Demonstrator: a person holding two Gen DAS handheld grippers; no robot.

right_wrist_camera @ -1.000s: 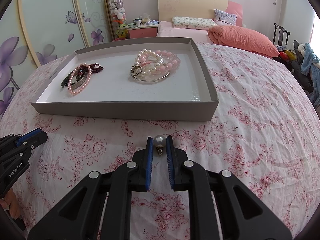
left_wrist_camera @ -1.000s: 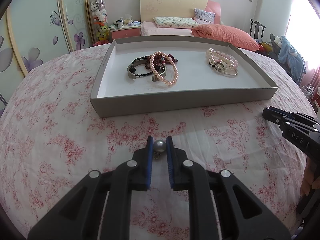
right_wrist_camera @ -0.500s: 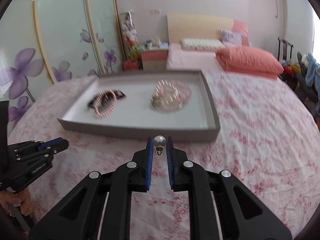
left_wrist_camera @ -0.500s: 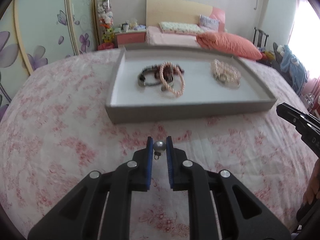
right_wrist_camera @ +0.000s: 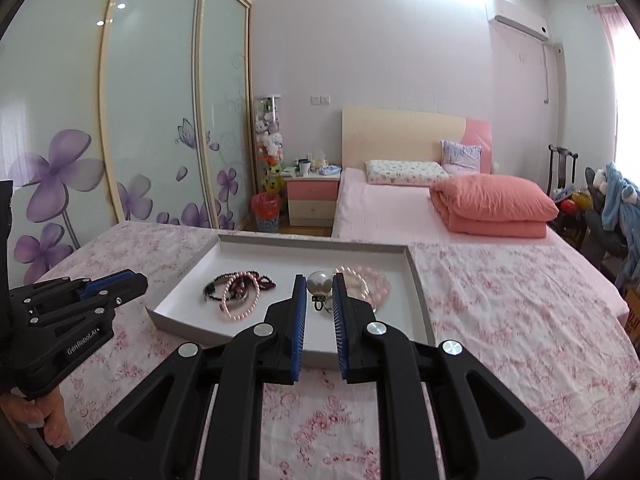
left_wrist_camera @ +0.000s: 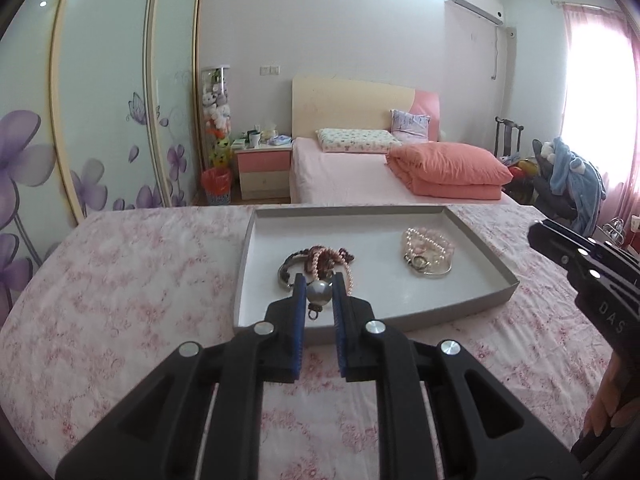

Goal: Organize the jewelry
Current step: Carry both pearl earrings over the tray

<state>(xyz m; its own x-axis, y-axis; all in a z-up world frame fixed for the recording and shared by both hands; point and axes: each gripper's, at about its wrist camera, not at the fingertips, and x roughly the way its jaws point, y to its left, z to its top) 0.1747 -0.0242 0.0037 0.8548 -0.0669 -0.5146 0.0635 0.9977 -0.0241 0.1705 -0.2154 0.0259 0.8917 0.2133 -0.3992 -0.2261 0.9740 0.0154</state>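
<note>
My left gripper [left_wrist_camera: 319, 293] is shut on a grey pearl earring [left_wrist_camera: 319, 293], held above the near edge of the grey tray [left_wrist_camera: 494, 270]. My right gripper [right_wrist_camera: 319, 285] is shut on a second pearl earring [right_wrist_camera: 319, 282], raised over the tray [right_wrist_camera: 418, 284]. The tray holds a pile of dark and pink bead bracelets [left_wrist_camera: 316, 262] on its left, also in the right wrist view [right_wrist_camera: 238, 290]. A pile of pink pearl bracelets with a ring [left_wrist_camera: 428, 250] lies on its right, partly hidden behind my right gripper [right_wrist_camera: 370, 284].
The tray sits on a pink floral bedspread [left_wrist_camera: 120, 280]. The right gripper shows at the right edge of the left wrist view [left_wrist_camera: 592, 276]; the left gripper shows at the left of the right wrist view [right_wrist_camera: 68, 316]. A second bed [left_wrist_camera: 360, 176] and wardrobe stand behind.
Both grippers have lifted off the bedspread with their pearl earrings and now sit higher and tilted up, near the tray. The jewelry in the tray has not moved.
</note>
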